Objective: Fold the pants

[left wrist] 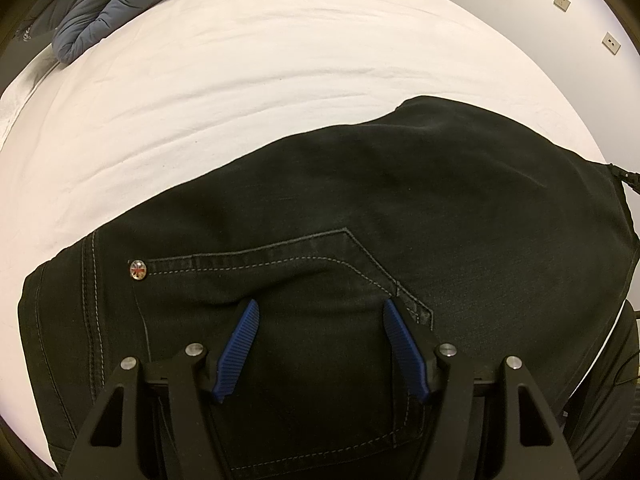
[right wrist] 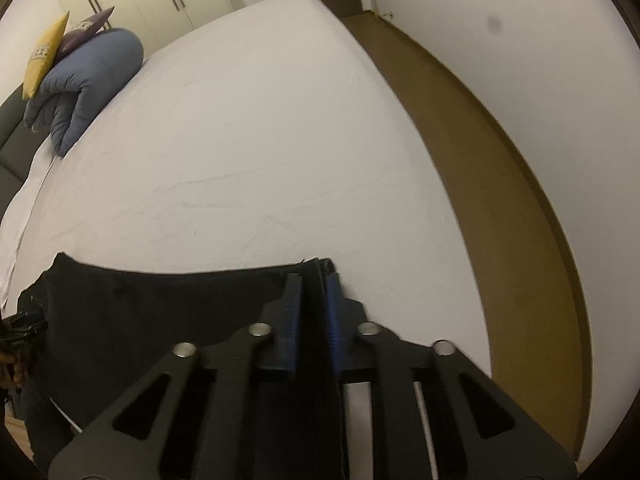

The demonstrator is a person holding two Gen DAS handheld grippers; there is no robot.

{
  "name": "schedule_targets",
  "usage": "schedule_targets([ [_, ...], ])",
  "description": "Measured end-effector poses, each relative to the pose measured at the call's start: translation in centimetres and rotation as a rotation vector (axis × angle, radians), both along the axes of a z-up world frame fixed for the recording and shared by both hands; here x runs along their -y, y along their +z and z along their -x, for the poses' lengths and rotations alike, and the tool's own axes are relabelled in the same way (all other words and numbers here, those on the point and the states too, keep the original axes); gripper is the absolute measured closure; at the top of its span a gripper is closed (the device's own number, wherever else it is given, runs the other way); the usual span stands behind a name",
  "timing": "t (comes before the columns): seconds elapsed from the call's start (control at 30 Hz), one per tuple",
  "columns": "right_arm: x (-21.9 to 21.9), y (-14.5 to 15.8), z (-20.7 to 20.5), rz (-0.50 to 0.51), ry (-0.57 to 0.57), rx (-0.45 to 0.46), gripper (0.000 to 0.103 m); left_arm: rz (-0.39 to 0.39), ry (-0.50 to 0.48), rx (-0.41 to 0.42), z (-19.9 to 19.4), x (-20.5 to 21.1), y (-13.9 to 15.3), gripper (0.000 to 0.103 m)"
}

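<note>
Two grippers are used: the right gripper (right wrist: 314, 284) is clamped on the pants (left wrist: 360, 184) edge, the left gripper (left wrist: 320, 308) spread wide above them. The edge should be carried flat across the bed (left wrist: 240, 80).

We see soft, warm indoor light, strong fisheye bending at dark edges, and slight blur in the right view.

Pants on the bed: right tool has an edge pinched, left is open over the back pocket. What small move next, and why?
Probably lower the left tool and close it on the pants near the back pocket. Its fingers stand apart with only cloth between them, while the right tool already clamps the far edge on the bed. Both ends held, the fabric could lift evenly for a fold.
</note>
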State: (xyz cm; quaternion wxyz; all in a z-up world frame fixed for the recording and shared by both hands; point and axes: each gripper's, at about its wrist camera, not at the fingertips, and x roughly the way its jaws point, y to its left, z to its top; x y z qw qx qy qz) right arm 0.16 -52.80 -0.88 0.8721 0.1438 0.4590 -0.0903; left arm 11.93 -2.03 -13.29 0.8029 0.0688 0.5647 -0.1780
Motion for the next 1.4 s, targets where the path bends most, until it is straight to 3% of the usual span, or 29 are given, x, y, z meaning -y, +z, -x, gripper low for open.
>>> schedule_targets([
  [0.07,0.1,-0.2,0.1,0.020,-0.049,0.004,0.103,0.001,0.001,0.001,0.0,-0.1,0.0,0.035],
  [0.27,1.7,-2.0,0.0,-0.057,-0.218,0.042,0.103,0.006,0.012,0.008,0.0,-0.3,0.1,0.035],
  [0.33,2.6,-2.5,0.4,-0.024,-0.313,0.034,0.103,0.008,0.013,0.009,0.0,-0.4,0.0,0.035],
  [0.47,4.4,-1.1,3.3,-0.044,-0.481,0.043,0.097,0.015,0.016,0.014,0.1,-0.7,0.0,0.035],
  [0.57,0.7,2.0,4.8,-0.157,-0.347,0.195,0.097,0.016,0.023,0.023,0.3,-0.9,0.0,0.035],
  [0.67,-8.1,2.6,3.6,-0.319,-0.048,0.243,0.097,0.019,0.028,0.024,0.4,-1.1,0.0,0.035],
  [0.73,-15.1,1.2,2.5,-0.435,0.124,0.232,0.097,0.021,0.033,0.027,0.4,-1.2,-0.1,0.035],
  [0.8,-20.7,-1.2,1.8,-0.538,0.228,0.192,0.097,0.022,0.039,0.031,0.5,-1.2,0.0,0.035],
  [0.9,-25.9,-6.2,1.0,-0.584,0.249,0.097,0.097,0.022,0.041,0.033,0.5,-1.3,0.0,0.035],
  [0.97,-25.8,-9.3,0.7,-0.540,0.172,0.039,0.101,0.025,0.041,0.033,0.4,-1.3,-0.1,0.035],
  [1.03,-23.8,-11.1,2.4,-0.657,0.094,0.103,0.103,0.035,0.043,0.035,0.4,-1.5,-0.1,0.035],
  [1.13,-17.2,-10.7,5.3,-0.576,-0.108,0.191,0.103,0.043,0.050,0.044,0.5,-1.7,-0.1,0.035],
  [1.27,-6.6,-10.5,11.0,-0.572,-0.449,0.296,0.103,0.049,0.053,0.057,1.0,-2.0,-0.1,0.035],
  [1.33,-3.8,-9.3,13.8,-0.540,-0.568,0.328,0.103,0.057,0.061,0.061,1.2,-2.2,0.0,0.035],
  [1.4,-3.6,-7.4,15.6,-0.454,-0.664,0.292,0.103,0.055,0.079,0.064,1.6,-2.6,0.1,0.034],
])
